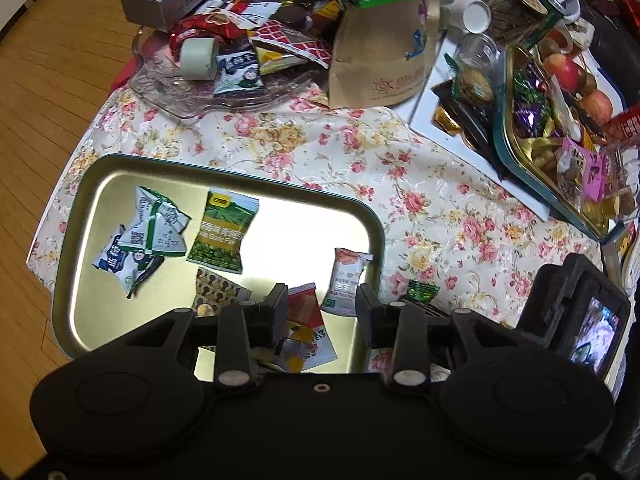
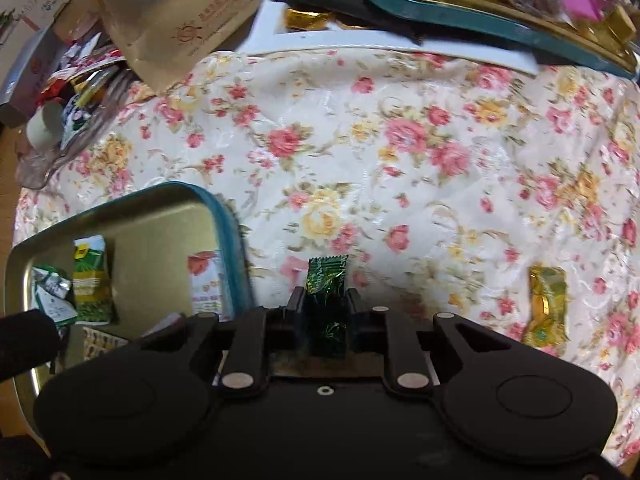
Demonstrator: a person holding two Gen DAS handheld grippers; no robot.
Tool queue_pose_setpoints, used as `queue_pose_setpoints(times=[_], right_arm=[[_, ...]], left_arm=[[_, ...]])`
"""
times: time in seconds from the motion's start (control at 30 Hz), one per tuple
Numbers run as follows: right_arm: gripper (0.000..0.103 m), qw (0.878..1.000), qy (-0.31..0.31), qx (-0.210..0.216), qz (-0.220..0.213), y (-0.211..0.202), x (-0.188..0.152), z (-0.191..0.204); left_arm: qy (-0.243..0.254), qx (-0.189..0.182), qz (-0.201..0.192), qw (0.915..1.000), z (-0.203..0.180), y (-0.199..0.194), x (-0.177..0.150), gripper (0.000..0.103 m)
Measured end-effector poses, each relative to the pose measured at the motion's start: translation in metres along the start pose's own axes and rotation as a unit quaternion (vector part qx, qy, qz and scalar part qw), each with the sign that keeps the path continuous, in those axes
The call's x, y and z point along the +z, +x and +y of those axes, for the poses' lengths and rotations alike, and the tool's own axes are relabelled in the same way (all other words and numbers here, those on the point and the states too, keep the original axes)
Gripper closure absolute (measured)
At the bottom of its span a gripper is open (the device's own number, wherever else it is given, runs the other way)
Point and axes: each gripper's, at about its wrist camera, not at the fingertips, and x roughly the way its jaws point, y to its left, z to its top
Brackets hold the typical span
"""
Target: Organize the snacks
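Pinching the green candy [image 2: 327, 280] just beside the gold tray [image 2: 228, 216] on the floral cloth [image 2: 400, 140], the right gripper [image 2: 323, 308] has its jaws drawn nearly together on the wrapper. The left gripper [image 1: 322, 300] hovers over the tray with jaws apart, holding nothing. Slick foil may slip out on lifting; how much wrapper the pads actually hold is hard to judge. A yellow candy [image 2: 547, 304] lies well apart.

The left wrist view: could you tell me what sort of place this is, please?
Probably a home living or dining room: a floral tablecloth over a table on wood flooring, crowded with a fruit tin, a paper bag and loose snacks.
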Motion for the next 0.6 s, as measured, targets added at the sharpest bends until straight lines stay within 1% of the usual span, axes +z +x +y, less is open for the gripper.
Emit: queue_pose_setpoints(times=[0.2,0.3,0.4,0.43,0.5,0.53,0.6], right_arm=[[0.082,0.999,0.021,-0.017,0.019,-0.003,-0.001,-0.036],[0.082,0.999,0.025,-0.019,0.027,-0.004,-0.003,-0.053],[0.082,0.999,0.027,-0.017,0.035,-0.005,-0.006,-0.070],[0.081,0.999,0.027,-0.017,0.037,-0.006,-0.007,-0.074],[0.080,0.999,0.029,-0.016,0.041,-0.008,-0.009,-0.086],[0.078,0.999,0.030,-0.010,0.041,-0.009,-0.010,-0.093],[0.077,0.999,0.031,0.005,0.037,-0.014,-0.011,-0.105]], left_arm=[[0.035,-0.005,0.016,0.9992,-0.027,0.008,-0.007,0.056],[0.051,-0.009,0.023,0.9984,-0.044,0.012,-0.011,0.056],[0.066,-0.008,0.027,0.9974,-0.061,0.017,-0.014,0.056],[0.071,-0.009,0.029,0.9970,-0.067,0.018,-0.015,0.059],[0.078,-0.008,0.032,0.9964,-0.076,0.021,-0.017,0.060],[0.081,-0.009,0.032,0.9961,-0.081,0.023,-0.018,0.060],[0.080,-0.011,0.034,0.9962,-0.088,0.024,-0.019,0.060]])
